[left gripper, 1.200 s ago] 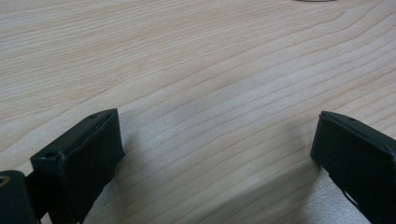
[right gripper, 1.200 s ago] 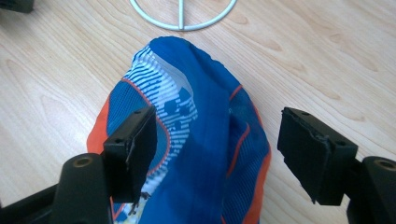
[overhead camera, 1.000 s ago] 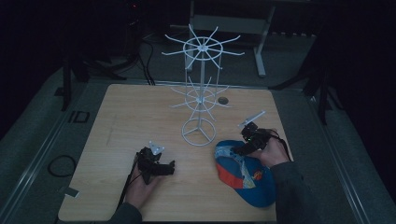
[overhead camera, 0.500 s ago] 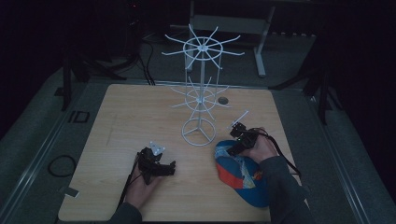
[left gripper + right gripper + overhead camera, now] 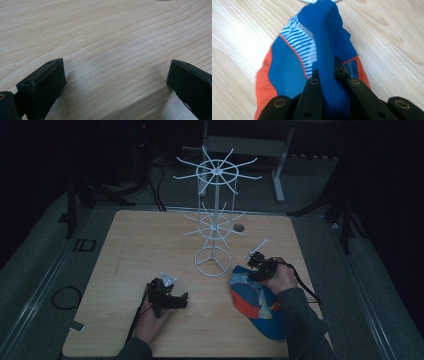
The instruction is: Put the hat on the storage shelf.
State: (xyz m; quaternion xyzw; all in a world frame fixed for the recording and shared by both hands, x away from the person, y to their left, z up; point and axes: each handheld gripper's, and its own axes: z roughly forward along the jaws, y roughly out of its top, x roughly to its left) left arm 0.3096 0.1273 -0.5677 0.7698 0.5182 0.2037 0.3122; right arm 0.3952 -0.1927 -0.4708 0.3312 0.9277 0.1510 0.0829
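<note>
Left gripper [image 5: 167, 296] parked low on the wooden table [image 5: 125, 250], jaws spread wide over bare wood, out of the way. Centre: white wire rack [image 5: 214, 220], prongs bare, likely waiting for a hanging. Right gripper [image 5: 259, 268], jaws just closing, now clamped on a fold of the blue-and-orange cap [image 5: 312, 57], lying on the table just right of the rack's base, probably readied for lifting.

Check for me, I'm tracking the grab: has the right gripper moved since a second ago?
Yes. The right gripper slid left, toward the wire rack base, its jaws closing on the cap.
</note>
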